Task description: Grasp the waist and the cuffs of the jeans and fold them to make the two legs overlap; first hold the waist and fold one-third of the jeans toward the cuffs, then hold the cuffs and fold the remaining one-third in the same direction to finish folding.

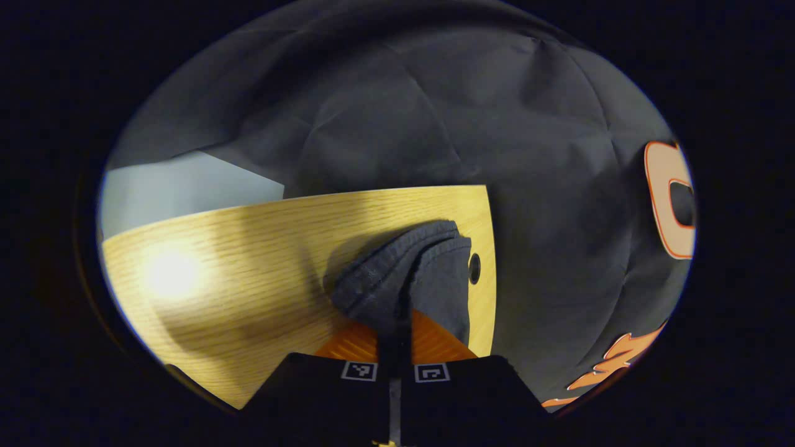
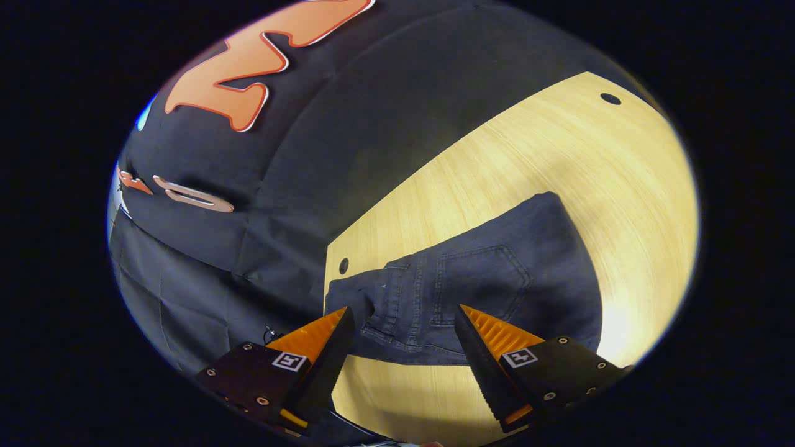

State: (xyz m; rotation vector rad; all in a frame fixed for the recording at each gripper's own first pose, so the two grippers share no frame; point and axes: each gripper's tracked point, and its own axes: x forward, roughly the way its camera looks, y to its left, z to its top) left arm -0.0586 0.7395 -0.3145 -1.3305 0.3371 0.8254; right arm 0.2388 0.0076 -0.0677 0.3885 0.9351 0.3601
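In the left gripper view, the left gripper [image 1: 395, 338] has its jaws drawn tight together on a bunched fold of the jeans [image 1: 407, 279], with both fingers pressing the dark denim between them. The pinched cloth rises from the fingertips as a doubled, rounded edge and stands over the wooden table [image 1: 248, 261] near its corner, just beside a small round hole [image 1: 474, 268] in the tabletop. In the right gripper view, the right gripper [image 2: 402, 326] holds its jaws wide apart, gripping nothing, and hovers above the waist end of the jeans [image 2: 484, 285], which lie flat on the table [image 2: 559, 161] with a back pocket [image 2: 481, 282] and belt loops facing up. Each finger carries a small square black-and-white marker tag [image 2: 290, 360]; no brand name or readable writing can be made out on the denim.
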